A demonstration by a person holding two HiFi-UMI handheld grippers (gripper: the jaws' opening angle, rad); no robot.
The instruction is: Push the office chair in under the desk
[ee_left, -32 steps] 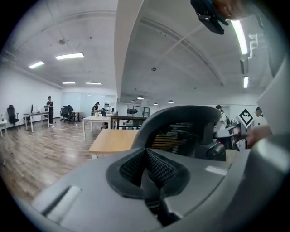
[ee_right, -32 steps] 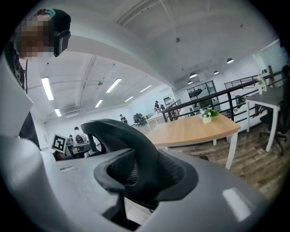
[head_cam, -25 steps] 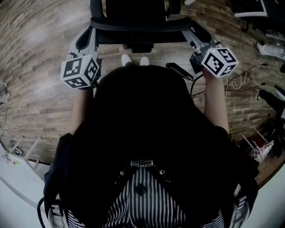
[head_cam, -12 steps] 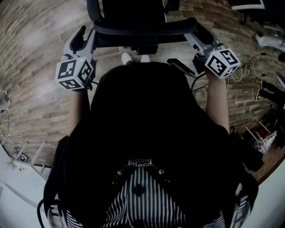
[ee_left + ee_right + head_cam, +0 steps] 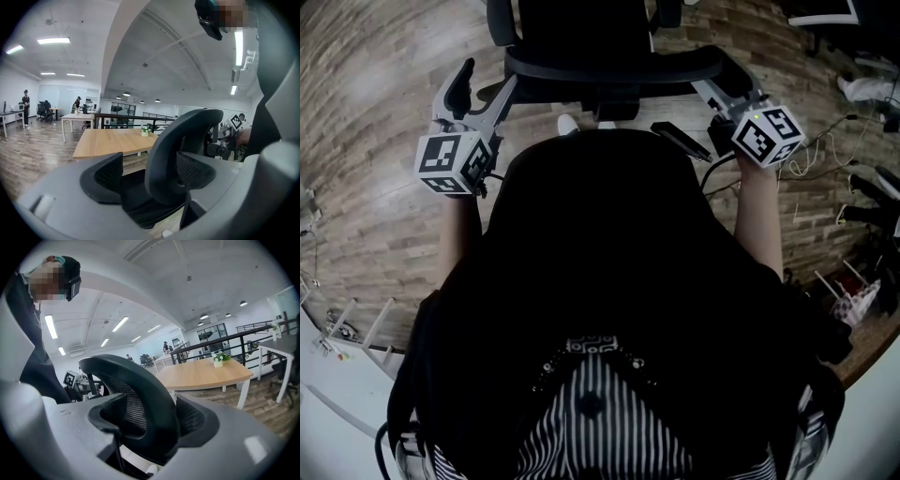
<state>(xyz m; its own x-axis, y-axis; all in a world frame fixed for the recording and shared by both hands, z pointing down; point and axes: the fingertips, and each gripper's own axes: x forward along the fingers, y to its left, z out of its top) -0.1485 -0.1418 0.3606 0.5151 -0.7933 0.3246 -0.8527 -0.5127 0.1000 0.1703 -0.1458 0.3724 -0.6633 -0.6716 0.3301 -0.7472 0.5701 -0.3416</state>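
Observation:
In the head view the black office chair [image 5: 614,66] stands just ahead of me, its curved back rim facing me. My left gripper [image 5: 480,89] is at the rim's left end and its jaws are opening. The rim [image 5: 180,145] runs between the pads [image 5: 110,176], with a gap on the left side. At the rim's right end, my right gripper [image 5: 724,82] is opening too. There the rim [image 5: 140,394] stands loosely between its pads [image 5: 193,418]. Beyond the chair lies a wooden desk [image 5: 112,140], also seen in the right gripper view [image 5: 206,373] with a small flower pot [image 5: 218,359].
Cables and loose gear [image 5: 811,164] lie on the wood floor to the right. A black flat object [image 5: 680,141] rests near my feet. A white table edge [image 5: 337,375] is at the lower left. People [image 5: 26,105] stand at far desks; a railing [image 5: 253,336] runs behind the desk.
The left gripper's jaws have spread wide off the chair's back rim and its cube has drifted left. The right gripper's jaws have widened a little at the rim's other end.

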